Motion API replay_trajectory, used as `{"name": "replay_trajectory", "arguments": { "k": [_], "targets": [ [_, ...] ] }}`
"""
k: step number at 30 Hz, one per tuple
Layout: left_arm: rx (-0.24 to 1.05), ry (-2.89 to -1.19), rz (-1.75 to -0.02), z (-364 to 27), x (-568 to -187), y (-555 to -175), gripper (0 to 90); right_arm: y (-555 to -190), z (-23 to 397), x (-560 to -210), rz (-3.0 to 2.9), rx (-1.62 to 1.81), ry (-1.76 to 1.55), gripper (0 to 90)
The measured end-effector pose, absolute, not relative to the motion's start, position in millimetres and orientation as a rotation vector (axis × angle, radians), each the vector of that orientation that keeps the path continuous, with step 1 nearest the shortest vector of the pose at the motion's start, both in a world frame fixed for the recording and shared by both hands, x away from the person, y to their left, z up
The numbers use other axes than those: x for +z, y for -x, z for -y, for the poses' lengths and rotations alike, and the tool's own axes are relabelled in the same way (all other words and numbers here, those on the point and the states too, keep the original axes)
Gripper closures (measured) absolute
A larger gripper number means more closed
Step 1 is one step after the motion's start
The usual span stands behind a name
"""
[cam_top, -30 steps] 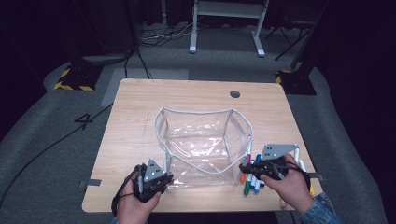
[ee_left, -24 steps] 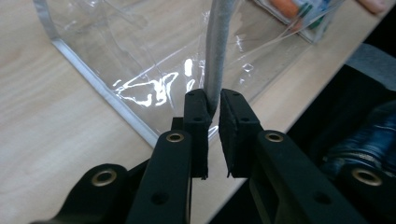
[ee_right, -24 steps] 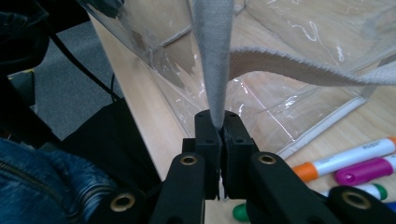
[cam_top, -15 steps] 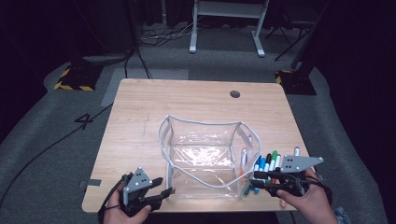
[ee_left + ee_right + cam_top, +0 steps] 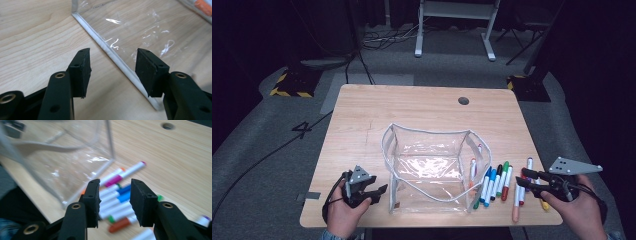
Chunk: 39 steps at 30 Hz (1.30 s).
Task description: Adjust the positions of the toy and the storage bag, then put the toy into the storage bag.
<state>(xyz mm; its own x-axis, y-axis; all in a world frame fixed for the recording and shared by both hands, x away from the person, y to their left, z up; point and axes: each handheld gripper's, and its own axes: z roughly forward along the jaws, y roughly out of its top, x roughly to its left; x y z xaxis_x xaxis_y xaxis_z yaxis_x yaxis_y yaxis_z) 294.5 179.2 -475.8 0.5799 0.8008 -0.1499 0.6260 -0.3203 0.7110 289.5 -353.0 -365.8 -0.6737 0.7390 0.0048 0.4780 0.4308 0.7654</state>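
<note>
Both grippers had let go of the clear pouch (image 5: 432,167) and drawn apart, fingers opening, empty (markers (image 5: 494,182) awaited loading).

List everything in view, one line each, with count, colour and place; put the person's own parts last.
Table: one, light wood, centre of the high view.
Clear pouch: one, transparent with a pale trim, standing open on the table's near middle.
Markers: about ten, white barrels with blue, green, red, orange, purple and yellow caps, lying on the table right of the pouch.
Round hole: one, dark, in the table's far right part.
Left gripper: one, black, jaws open with nothing between them, near the pouch's near left corner.
Right gripper: one, black, jaws open with nothing between them, over the markers.
Hands: two, at the bottom edge, each holding a gripper.
</note>
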Motion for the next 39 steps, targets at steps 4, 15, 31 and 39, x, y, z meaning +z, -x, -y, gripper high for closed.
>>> {"name": "replay_trajectory", "arguments": {
  "k": [4,15,31,39],
  "targets": [
    [0.292,-2.122,-1.116,-170,-489,-305,44.5,-295,374,-376,-2.327,1.002,-1.14,58.1],
    [0.235,-2.16,-1.012,-152,-495,-309,51.5,-312,423,-423,-2.306,0.719,-1.369,53.0],
    [0.234,-2.162,-0.948,-140,-498,-312,49.3,-333,432,-460,-2.369,0.529,-1.528,59.6],
    [0.242,-2.16,-0.937,-141,-499,-312,47.6,-350,424,-468,-2.349,0.397,-1.621,73.9]
  ]
}}
